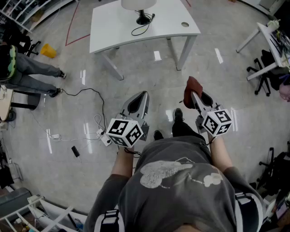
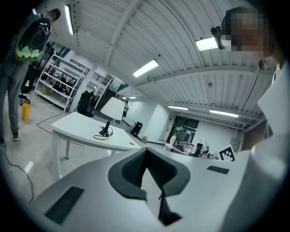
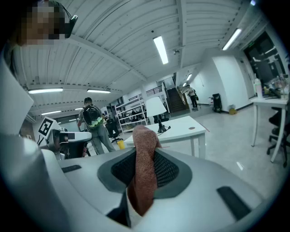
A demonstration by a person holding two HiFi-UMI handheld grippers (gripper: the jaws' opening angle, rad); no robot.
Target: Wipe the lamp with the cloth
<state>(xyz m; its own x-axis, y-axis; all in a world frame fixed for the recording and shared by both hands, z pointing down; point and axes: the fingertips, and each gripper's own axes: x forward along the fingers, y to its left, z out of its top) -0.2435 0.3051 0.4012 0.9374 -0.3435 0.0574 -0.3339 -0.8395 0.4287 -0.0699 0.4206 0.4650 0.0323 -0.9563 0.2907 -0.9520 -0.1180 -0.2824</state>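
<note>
The lamp (image 1: pixel 140 9), with a white shade and a black base, stands on a white table (image 1: pixel 113 27) far ahead of me. It also shows in the left gripper view as the lamp (image 2: pixel 111 113) and in the right gripper view as the lamp (image 3: pixel 156 111). A reddish-brown cloth (image 3: pixel 144 172) is pinched in my right gripper (image 1: pixel 194 94), which is shut on it. The cloth (image 1: pixel 192 86) sticks up past the jaw tips. My left gripper (image 1: pixel 139 96) is shut with nothing in it. Both grippers hang over the floor, well short of the table.
A person (image 1: pixel 27 68) stands at the left near a yellow object (image 1: pixel 48 50). Cables and a power strip (image 1: pixel 100 134) lie on the floor by my left gripper. Another table (image 1: pixel 272 41) and black chairs (image 1: pixel 265 72) stand at the right.
</note>
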